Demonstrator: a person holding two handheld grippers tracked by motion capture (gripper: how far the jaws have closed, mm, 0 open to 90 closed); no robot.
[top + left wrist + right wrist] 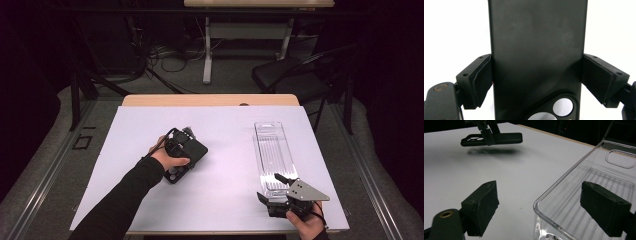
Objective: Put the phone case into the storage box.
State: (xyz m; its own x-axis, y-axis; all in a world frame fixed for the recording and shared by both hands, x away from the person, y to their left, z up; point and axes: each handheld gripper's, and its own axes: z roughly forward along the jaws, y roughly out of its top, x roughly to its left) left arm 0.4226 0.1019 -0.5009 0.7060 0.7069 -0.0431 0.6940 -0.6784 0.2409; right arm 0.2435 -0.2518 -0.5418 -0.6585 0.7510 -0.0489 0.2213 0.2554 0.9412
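Left gripper [187, 145] sits left of centre on the white table [225, 180], held from below by a hand [167, 159] in a black sleeve. Its jaws are clamped on a black phone case [536, 50]: in the left gripper view both pads press flat against the case's long edges, one on each side. Camera cut-out of the case is at the near end, by the gripper body; the plain end points away.

In the right gripper view the case [496, 138] hangs level above the table, clear of it, with a blurred shadow on the surface straight beneath. Cut-out end faces left in that view. The left gripper [486, 131] grips it around the middle from above.

Right gripper [274, 187] is at the near right of the table, a grey plate on top, a hand [305, 222] behind it at the table edge. Jaws stand apart with nothing pressed between them. One jaw is over bare table, the other over the near end of a clear plastic tray [574, 202]; the tray's near corner lies between the two. Whether a pad touches the tray wall cannot be told.

Tray [270, 150] lies lengthwise, running away from the person, ribbed floor, empty. Case and tray are well apart.
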